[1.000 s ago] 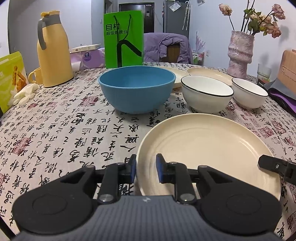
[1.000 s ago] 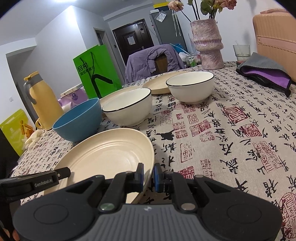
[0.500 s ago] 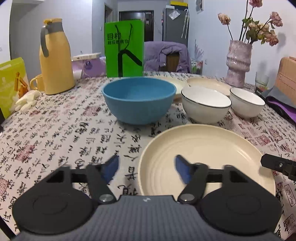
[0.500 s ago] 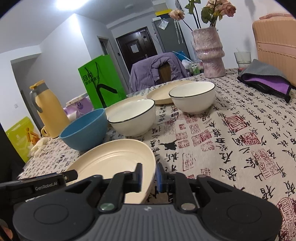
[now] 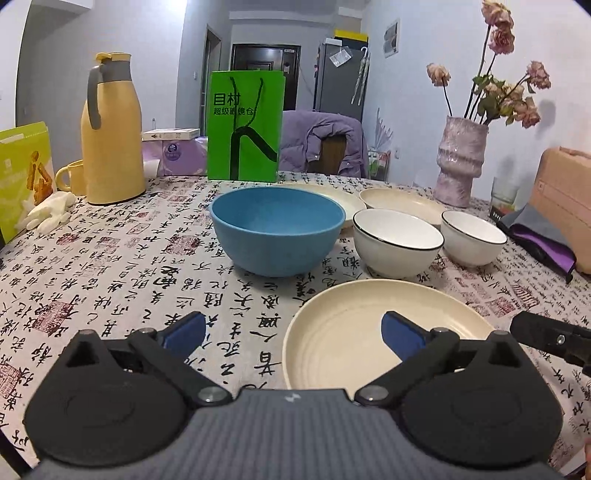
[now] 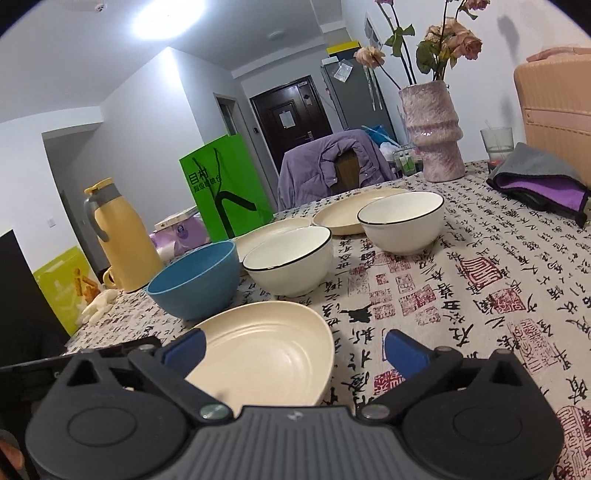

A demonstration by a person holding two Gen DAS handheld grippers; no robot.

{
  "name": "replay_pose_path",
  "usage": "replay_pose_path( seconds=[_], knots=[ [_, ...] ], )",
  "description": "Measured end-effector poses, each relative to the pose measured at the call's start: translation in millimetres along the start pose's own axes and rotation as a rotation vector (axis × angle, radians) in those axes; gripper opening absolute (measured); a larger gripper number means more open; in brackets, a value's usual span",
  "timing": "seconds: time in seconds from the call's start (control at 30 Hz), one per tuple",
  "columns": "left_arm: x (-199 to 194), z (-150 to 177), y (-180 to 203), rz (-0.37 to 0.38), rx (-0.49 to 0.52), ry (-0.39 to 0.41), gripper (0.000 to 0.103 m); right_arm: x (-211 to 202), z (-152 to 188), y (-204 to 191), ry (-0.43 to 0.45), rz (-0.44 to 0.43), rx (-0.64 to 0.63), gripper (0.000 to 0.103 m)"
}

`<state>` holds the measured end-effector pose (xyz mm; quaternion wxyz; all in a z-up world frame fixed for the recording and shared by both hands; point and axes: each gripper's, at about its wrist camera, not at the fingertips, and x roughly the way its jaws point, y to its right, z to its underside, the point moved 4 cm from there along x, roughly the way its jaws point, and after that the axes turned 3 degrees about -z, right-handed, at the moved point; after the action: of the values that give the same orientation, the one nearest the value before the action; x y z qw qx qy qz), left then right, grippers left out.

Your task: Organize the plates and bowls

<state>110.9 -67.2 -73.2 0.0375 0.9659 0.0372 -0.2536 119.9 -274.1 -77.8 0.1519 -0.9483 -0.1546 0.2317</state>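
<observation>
Both the left gripper (image 5: 291, 334) and right gripper (image 6: 293, 349) have just spread wide, gripping nothing, over the cream plate (image 5: 343, 339); only the right view shows the ceiling light (image 6: 166, 18).

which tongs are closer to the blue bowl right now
Left. The left tongs stand open with the blue bowl just ahead across bare cloth. The right tongs stand open at the cream plate's far side, the plate lying between them and the bowl.
</observation>
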Motion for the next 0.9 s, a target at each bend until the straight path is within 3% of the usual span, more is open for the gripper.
replay_pose_path(
  seconds=[0.9],
  knots=[
    [-19.3, -55.2, -29.5, -0.01, -0.005, 0.16, 0.103, 19.2, -45.1, -36.4, 0.019, -0.001, -0.066, 0.103]
  ],
)
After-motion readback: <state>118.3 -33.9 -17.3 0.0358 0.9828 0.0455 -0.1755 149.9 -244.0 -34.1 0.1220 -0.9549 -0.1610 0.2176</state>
